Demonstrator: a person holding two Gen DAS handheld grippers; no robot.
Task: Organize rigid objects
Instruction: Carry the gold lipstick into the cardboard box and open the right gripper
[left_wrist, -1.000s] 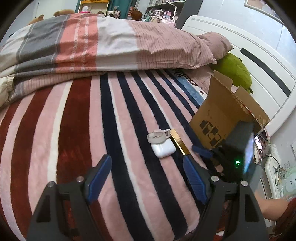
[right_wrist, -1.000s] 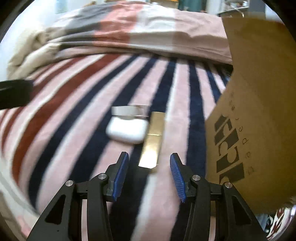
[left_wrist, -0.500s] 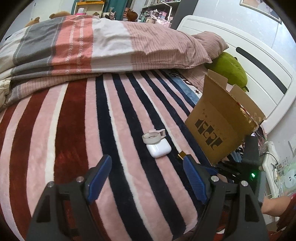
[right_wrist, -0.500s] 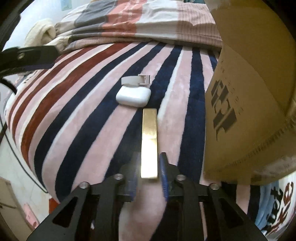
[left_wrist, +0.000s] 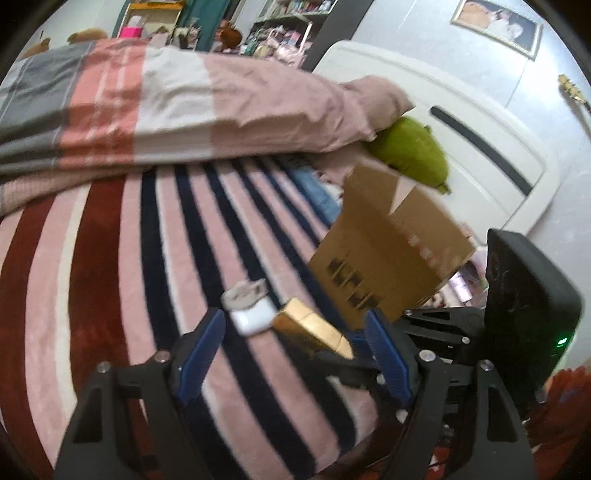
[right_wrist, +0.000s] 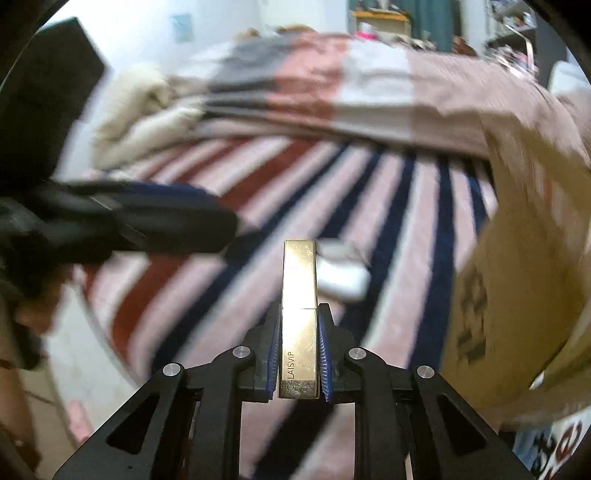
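Observation:
My right gripper (right_wrist: 299, 325) is shut on a long gold box (right_wrist: 299, 295) and holds it lifted above the striped blanket; the box also shows in the left wrist view (left_wrist: 310, 326). A white earbud case (left_wrist: 253, 319) with a pale tape roll (left_wrist: 243, 293) behind it lies on the blanket, also in the right wrist view (right_wrist: 341, 277). My left gripper (left_wrist: 295, 347) is open and empty, just in front of the case. The right gripper (left_wrist: 354, 363) sits to its right.
An open cardboard box (left_wrist: 388, 251) stands on the bed at the right, also in the right wrist view (right_wrist: 517, 314). A folded duvet (left_wrist: 184, 110) lies across the back. A green plush (left_wrist: 410, 151) leans at the white headboard (left_wrist: 480, 129).
My right gripper closed on the gold box and lifted it off the blanket. My left gripper moved closer to the earbud case.

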